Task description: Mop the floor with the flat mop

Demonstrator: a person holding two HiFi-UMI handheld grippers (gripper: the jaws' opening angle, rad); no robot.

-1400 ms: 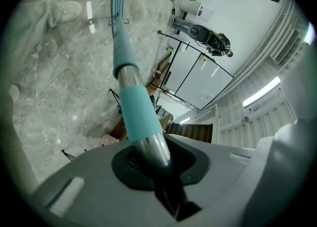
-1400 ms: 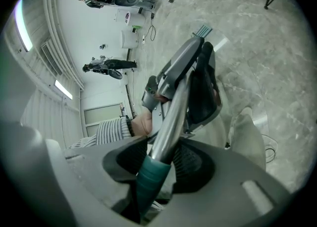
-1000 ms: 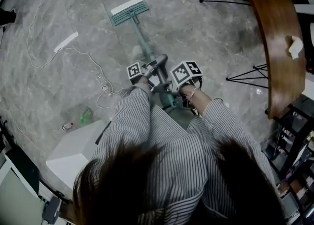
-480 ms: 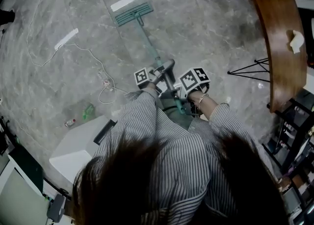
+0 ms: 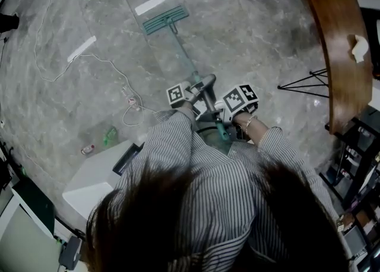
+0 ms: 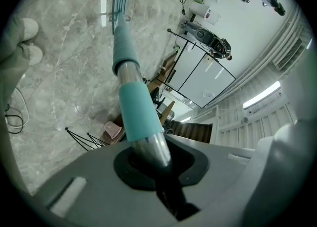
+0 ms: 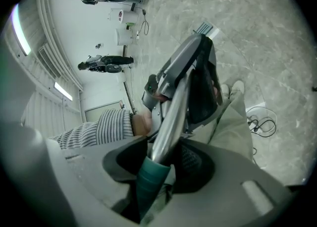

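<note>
Since a second ago the mop head (image 5: 165,19) has drawn back from the white strip (image 5: 156,2) it lay against, and a gap of floor (image 5: 71,104) now shows between them. From the head view, the left tongs (image 5: 189,91) and right tongs (image 5: 224,109) sit close together on the pole (image 5: 181,51), left ahead of right, with the mop head flat on the floor well out beyond both. Off to the left of the tongs a green bottle (image 5: 105,138) lies on the floor; its contents cannot be told, and no bucket shows. In the left gripper view, the left tongs (image 6: 148,164) are clamped round the pole (image 6: 133,102), which runs straight away to the mop head (image 6: 119,4). In the right gripper view, the right tongs (image 7: 153,171) are clamped on the pole's (image 7: 171,117) teal end, just behind the left gripper. The mop looks light and its pole stiff, but the bare metal is likely slippery, so the teal sleeves seem the better hold. The jointed head may swivel, so steady downward pressure should keep it flat.
</note>
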